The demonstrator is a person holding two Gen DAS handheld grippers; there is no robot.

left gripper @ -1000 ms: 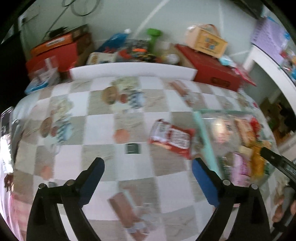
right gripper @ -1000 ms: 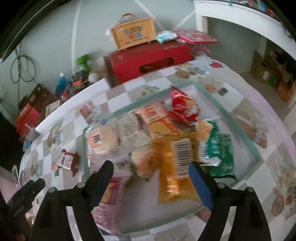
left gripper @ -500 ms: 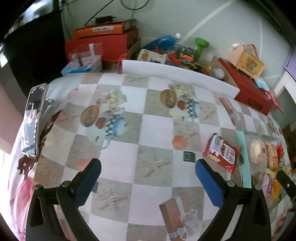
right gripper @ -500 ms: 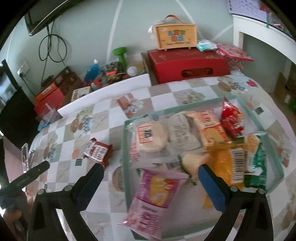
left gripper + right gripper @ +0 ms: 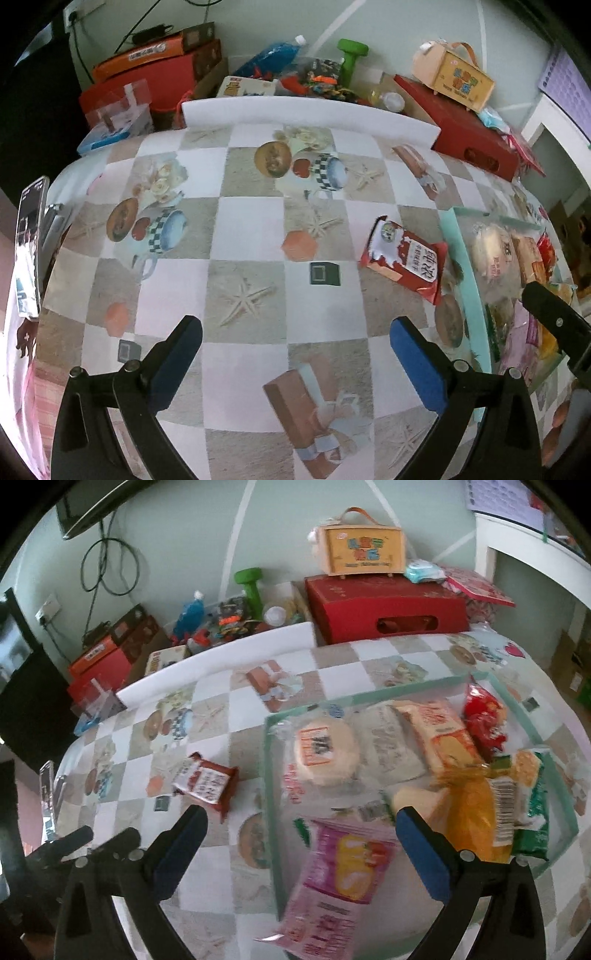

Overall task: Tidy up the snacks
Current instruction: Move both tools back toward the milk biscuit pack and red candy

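A red and white snack packet [image 5: 404,261] lies alone on the checked tablecloth [image 5: 243,266], just left of a clear tray with a green rim [image 5: 468,295]. The same red packet [image 5: 207,782] shows in the right wrist view beside the tray [image 5: 266,775], which holds several snack packets, among them a pink packet [image 5: 340,878] hanging over the near rim. My left gripper [image 5: 295,354] is open over bare cloth, the red packet ahead and to its right. My right gripper [image 5: 301,843] is open above the tray's near left corner, with nothing between its fingers.
A white foam strip [image 5: 306,114] borders the table's far edge. Behind it stand red boxes [image 5: 461,144], a yellow case [image 5: 454,77], a green dumbbell [image 5: 351,55] and clutter. A phone [image 5: 29,243] stands at the left edge. My left gripper's black fingers [image 5: 92,845] reach into the right wrist view.
The left view has swung left and then settled, with the red packet now at the right. The right gripper's jaws have widened and it has shifted left toward the tray's left rim.
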